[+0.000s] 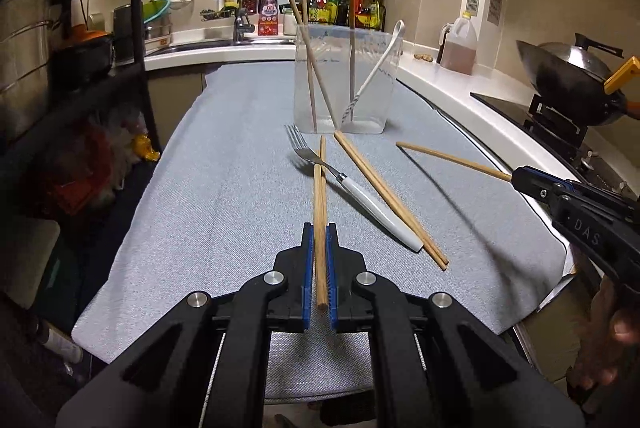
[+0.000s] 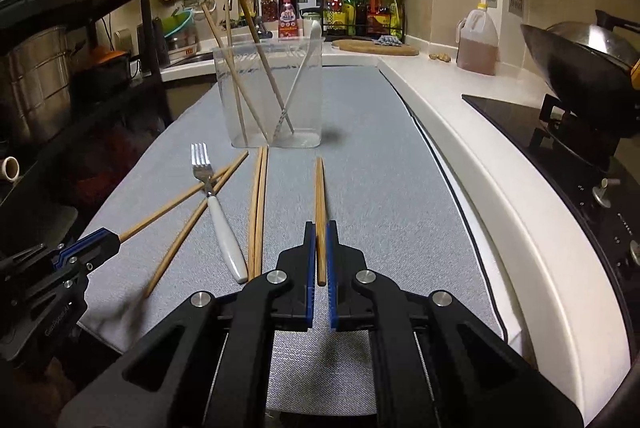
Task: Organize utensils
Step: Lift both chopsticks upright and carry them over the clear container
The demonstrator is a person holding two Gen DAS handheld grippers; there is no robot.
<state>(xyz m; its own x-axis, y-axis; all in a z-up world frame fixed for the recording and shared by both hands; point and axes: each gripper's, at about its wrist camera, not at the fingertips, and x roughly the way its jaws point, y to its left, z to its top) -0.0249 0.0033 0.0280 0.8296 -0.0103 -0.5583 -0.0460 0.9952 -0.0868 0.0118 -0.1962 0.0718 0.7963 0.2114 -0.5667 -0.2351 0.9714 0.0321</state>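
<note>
here the left gripper (image 1: pixel 319 232) at lower centre pinches one chopstick (image 1: pixel 320 204); the right gripper (image 2: pixel 320 230) pinches another chopstick (image 2: pixel 320 196). a fork (image 1: pixel 352 186) and chopstick pair (image 1: pixel 384 192) lie mid-frame on the grey mat (image 1: pixel 200 188), before the clear holder (image 1: pixel 344 76).

A grey cloth (image 2: pixel 380 164) covers the counter (image 2: pixel 472 156). On it, at twelve o'clock, stands a clear container (image 2: pixel 308 100). A white-handled fork (image 2: pixel 218 212) lies at nine o'clock, a pair of chopsticks (image 2: pixel 258 204) just beside it. One more chopstick (image 2: pixel 180 234) lies under the fork.
</note>
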